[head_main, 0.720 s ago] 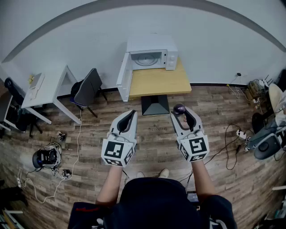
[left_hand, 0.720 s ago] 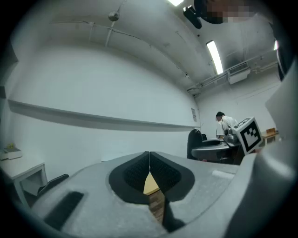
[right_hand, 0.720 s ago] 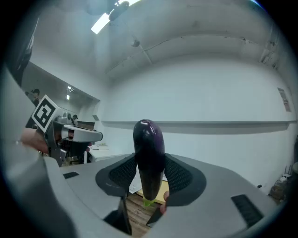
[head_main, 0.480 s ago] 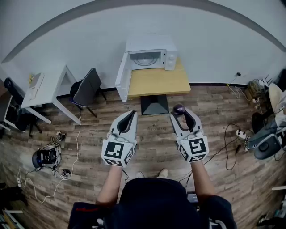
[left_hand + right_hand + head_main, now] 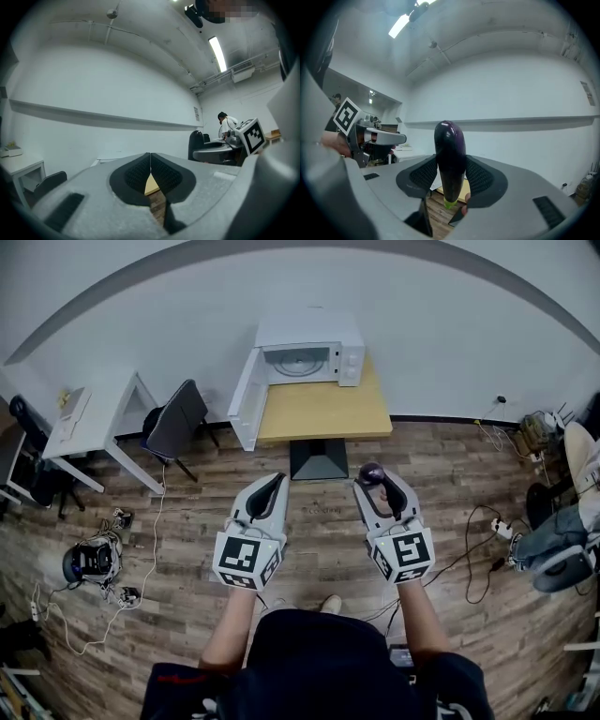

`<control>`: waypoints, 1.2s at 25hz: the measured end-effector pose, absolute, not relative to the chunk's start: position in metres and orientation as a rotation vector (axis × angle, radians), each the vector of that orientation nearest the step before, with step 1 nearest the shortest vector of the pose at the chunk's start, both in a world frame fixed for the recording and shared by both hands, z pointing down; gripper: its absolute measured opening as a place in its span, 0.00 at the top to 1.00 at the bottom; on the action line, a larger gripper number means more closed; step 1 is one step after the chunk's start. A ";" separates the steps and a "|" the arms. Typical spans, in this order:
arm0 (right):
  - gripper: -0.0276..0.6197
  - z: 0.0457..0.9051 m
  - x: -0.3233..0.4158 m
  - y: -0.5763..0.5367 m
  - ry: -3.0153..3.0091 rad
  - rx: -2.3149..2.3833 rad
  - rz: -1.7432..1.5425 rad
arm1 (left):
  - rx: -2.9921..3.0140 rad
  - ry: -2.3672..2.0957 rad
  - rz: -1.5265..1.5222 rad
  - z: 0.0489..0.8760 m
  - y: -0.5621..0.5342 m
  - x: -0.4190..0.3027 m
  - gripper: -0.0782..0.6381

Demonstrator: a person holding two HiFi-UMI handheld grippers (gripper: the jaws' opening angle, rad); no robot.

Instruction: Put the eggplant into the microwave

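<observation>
A dark purple eggplant (image 5: 450,161) stands upright between the pads of my right gripper (image 5: 451,176), green stem end down; the jaws are shut on it. In the head view its top (image 5: 371,472) shows at the tip of the right gripper (image 5: 379,486). My left gripper (image 5: 267,491) is held level beside it, shut and holding nothing; its pads (image 5: 140,172) meet in the left gripper view. The white microwave (image 5: 307,347) stands on a wooden table (image 5: 323,412) ahead, its door (image 5: 244,399) swung open to the left, the cavity showing a glass plate.
A grey chair (image 5: 174,422) and a white desk (image 5: 89,427) stand left of the table. Cables and a device (image 5: 90,564) lie on the wood floor at left, more cables and bags (image 5: 553,540) at right. A person (image 5: 228,126) stands far off in the left gripper view.
The table and microwave have shifted slightly left and up in the head view; both grippers keep their pose, the right one still holding the eggplant.
</observation>
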State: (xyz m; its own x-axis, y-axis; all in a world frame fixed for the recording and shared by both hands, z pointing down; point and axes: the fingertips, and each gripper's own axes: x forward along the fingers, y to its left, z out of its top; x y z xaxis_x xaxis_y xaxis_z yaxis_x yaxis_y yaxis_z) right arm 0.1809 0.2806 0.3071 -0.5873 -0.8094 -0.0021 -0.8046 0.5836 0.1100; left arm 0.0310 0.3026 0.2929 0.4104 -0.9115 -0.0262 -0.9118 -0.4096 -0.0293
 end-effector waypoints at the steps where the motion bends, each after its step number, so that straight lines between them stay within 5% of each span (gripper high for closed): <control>1: 0.67 0.309 0.186 0.280 -2.760 1.397 -0.149 | -2.601 1.692 0.005 0.295 0.303 0.036 0.87; 17: 0.67 0.328 0.186 0.225 -2.785 1.295 -0.150 | -2.582 1.773 -0.034 0.316 0.252 0.041 0.87; 30: 0.66 0.332 0.140 0.078 -2.764 1.318 -0.094 | -2.617 1.758 -0.055 0.315 0.101 -0.005 0.87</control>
State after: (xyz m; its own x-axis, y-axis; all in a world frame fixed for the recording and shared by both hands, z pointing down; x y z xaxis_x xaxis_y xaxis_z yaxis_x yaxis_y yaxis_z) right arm 0.1398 0.0785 0.3318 -0.6274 -0.7774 0.0440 -0.7726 0.6286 0.0889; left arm -0.0048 0.1014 0.3151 0.3775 -0.9253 0.0356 -0.9257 -0.3781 -0.0100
